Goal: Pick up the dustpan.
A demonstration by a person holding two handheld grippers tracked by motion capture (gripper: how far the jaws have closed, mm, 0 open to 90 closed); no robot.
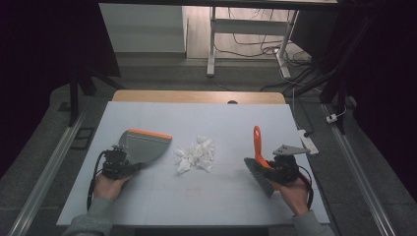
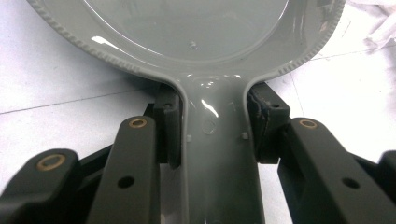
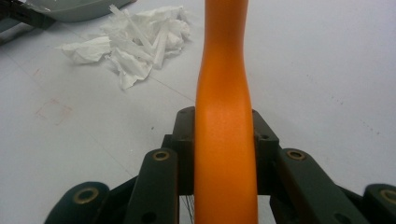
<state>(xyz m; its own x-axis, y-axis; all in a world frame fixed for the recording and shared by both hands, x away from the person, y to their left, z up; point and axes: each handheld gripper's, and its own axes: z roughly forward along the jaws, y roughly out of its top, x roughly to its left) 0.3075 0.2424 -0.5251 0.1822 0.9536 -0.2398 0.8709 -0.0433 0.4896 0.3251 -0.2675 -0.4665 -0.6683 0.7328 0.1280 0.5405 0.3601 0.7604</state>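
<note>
The white surface point(image 1: 162, 196) carries everything. My left gripper point(image 2: 212, 128) has its jaws clamped on the grey handle of the dustpan point(image 1: 143, 146), which lies at my left with its orange lip toward the far edge. My right gripper point(image 3: 224, 154) has its jaws clenched on the orange handle of the brush point(image 1: 259, 162), at my right, bristles toward me. Between them, near the middle, sits the heap of crumpled white paper scraps point(image 1: 196, 153). To sweep well, I judge I should press the dustpan's lip flat against the surface just beside the heap, then draw the bristles low and slowly toward it. I can read no brand or writing anywhere.
</note>
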